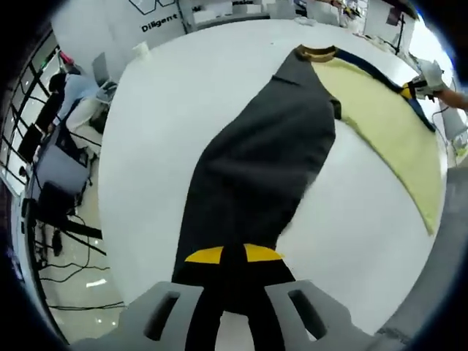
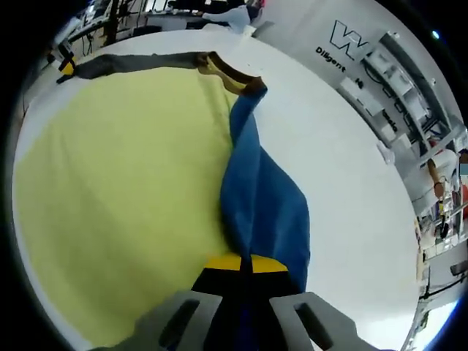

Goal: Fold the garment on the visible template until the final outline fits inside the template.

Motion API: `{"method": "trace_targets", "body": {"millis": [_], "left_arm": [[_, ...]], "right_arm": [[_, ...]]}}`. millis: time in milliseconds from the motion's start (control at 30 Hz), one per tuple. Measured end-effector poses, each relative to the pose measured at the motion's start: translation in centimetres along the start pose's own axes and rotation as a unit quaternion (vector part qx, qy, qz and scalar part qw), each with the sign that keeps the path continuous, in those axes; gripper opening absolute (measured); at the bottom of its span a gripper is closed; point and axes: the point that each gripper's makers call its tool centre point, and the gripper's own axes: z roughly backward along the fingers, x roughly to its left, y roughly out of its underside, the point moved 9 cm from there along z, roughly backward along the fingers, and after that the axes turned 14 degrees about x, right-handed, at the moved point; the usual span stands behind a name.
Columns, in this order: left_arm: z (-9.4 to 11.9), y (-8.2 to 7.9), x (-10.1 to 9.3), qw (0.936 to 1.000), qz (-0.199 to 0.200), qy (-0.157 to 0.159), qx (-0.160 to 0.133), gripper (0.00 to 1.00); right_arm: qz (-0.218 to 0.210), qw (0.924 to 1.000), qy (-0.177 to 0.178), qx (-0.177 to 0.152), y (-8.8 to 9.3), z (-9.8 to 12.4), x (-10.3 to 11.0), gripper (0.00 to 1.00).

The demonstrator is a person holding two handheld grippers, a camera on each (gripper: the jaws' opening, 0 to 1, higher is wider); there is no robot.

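The garment lies on a white round table (image 1: 161, 146). It has a dark grey part (image 1: 256, 161), a blue part (image 2: 267, 197), a tan collar (image 1: 316, 51) and a broad pale yellow area (image 2: 110, 183) spread flat between the two. I cannot tell whether the yellow area is garment or template. My left gripper (image 1: 232, 256) is shut on the near end of the grey part, which runs away to the collar. My right gripper (image 2: 245, 263) is shut on the end of the blue part, and it appears again far right (image 1: 418, 88). The left gripper (image 2: 66, 67) is small at top left, at the end of a grey strip.
A white cup (image 1: 140, 50) stands near the table's far edge. Office chairs and desks (image 1: 62, 175) crowd the floor beyond the table's left side. A wall with "Diligent" lettering (image 2: 333, 57) and shelving (image 2: 398, 80) lie behind.
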Motion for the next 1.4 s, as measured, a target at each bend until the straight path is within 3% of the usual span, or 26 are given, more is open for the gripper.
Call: {"method": "trace_targets", "body": {"millis": [133,300,467,700,767,800,867,1133,1200,1233,1333,1400], "left_arm": [[0.0,0.0,0.6,0.9988,0.044,0.022,-0.002,0.04],[0.2,0.1,0.9,0.9992,0.034,0.019,0.004,0.07],[-0.1,0.5,2.8,0.9946,0.102,0.018,0.004,0.27],[0.0,0.6,2.9,0.9981,0.060,0.010,-0.003,0.51],[0.3,0.0,2.6,0.9974,0.061,0.016,-0.035,0.60],[0.6,-0.6,2.4,0.9966,0.059,0.018,-0.055,0.60],[1.0,-1.1,1.7,0.9961,0.053,0.030,-0.064,0.54],[-0.3,-0.7,-0.6,0.9950,0.072,0.061,-0.032,0.53],[-0.4,-0.4,-0.5,0.9897,0.112,0.081,-0.037,0.54],[-0.4,-0.1,-0.1,0.9856,0.138,0.092,-0.032,0.56],[-0.9,-0.2,1.6,0.9888,0.126,0.073,-0.035,0.72],[-1.0,0.0,2.4,0.9862,0.152,0.063,-0.013,0.84]], "right_arm": [[-0.004,1.0000,-0.002,0.002,0.0,0.0,0.0,0.00],[-0.006,1.0000,-0.001,0.002,0.0,0.1,0.1,0.00],[-0.007,1.0000,-0.003,0.002,0.0,0.2,0.1,0.00],[-0.022,0.9997,-0.012,0.004,-0.1,0.2,0.1,0.00],[-0.023,0.9996,-0.014,0.005,-0.1,0.2,0.1,0.00],[-0.026,0.9995,-0.016,0.005,-0.1,0.2,0.0,0.00],[-0.027,0.9995,-0.017,0.006,-0.1,0.3,0.1,0.00],[-0.024,0.9996,-0.011,0.010,-0.1,0.3,0.2,0.00],[-0.028,0.9994,-0.015,0.015,-0.1,0.4,0.2,0.00],[-0.033,0.9992,-0.019,0.017,-0.1,0.4,0.2,0.00],[-0.064,0.9970,-0.036,0.025,-0.2,0.4,0.1,0.00],[-0.082,0.9952,-0.046,0.028,-0.3,0.5,0.1,0.00]]}}
